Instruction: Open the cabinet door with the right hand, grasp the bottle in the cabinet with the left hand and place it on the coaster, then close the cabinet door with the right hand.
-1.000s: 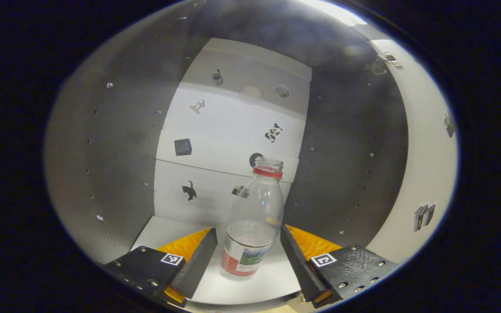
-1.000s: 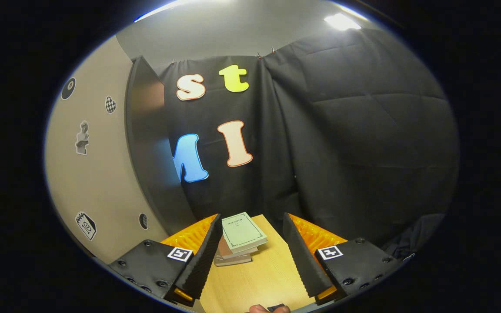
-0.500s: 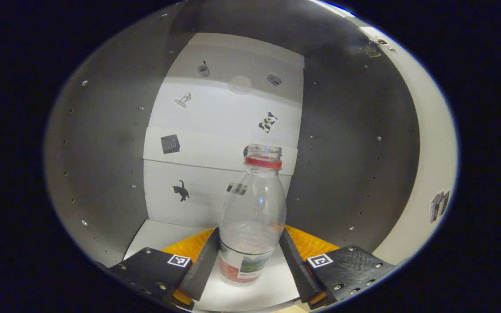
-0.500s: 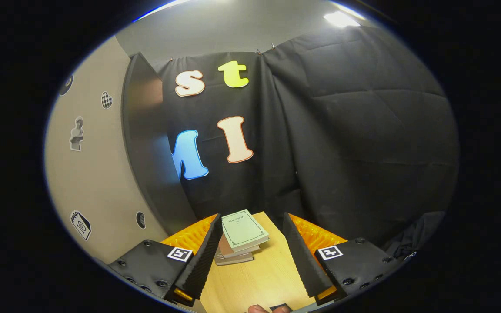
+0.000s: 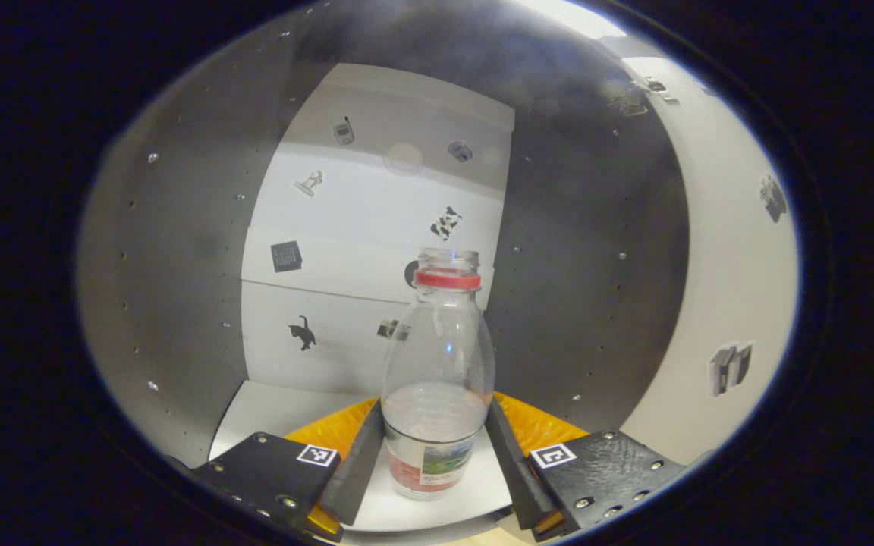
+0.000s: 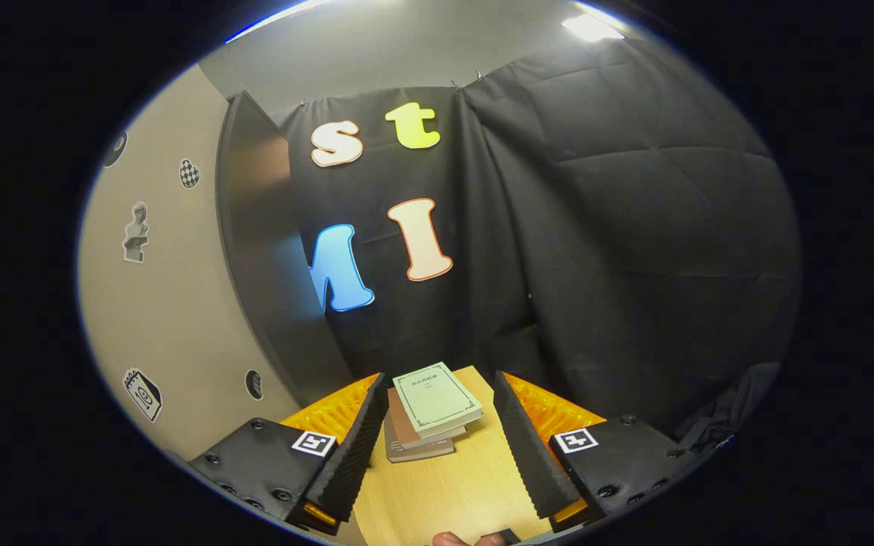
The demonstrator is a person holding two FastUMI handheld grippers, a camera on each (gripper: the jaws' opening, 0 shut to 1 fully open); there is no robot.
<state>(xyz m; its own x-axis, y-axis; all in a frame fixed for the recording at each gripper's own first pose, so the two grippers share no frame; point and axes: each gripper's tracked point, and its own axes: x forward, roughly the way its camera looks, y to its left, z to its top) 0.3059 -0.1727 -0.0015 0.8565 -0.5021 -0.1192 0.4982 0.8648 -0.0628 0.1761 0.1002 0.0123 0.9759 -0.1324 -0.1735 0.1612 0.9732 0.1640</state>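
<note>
A clear plastic bottle (image 5: 437, 356) with a red neck ring and a red-and-green label stands upright on the white floor (image 5: 270, 402) of the open cabinet. It has no cap and holds a little water. My left gripper (image 5: 434, 409) reaches into the cabinet, and both fingers (image 5: 365, 455) press on the bottle's lower body, just above the label. My right gripper (image 6: 439, 381) is open and holds nothing, above a wooden table (image 6: 452, 485). The dark cabinet door (image 6: 255, 250) stands open to its left.
Dark grey side walls (image 5: 179, 265) with peg holes hem in the bottle, and a white back wall (image 5: 376, 220) with stickers lies behind it. A beige stickered panel (image 6: 156, 303) stands beside the door. A stack of books (image 6: 429, 409) lies on the table. A fingertip (image 6: 448, 539) shows at the bottom.
My left gripper has moved further into the cabinet and its fingers have come together from either side onto the bottle. The right gripper has barely shifted and stays open.
</note>
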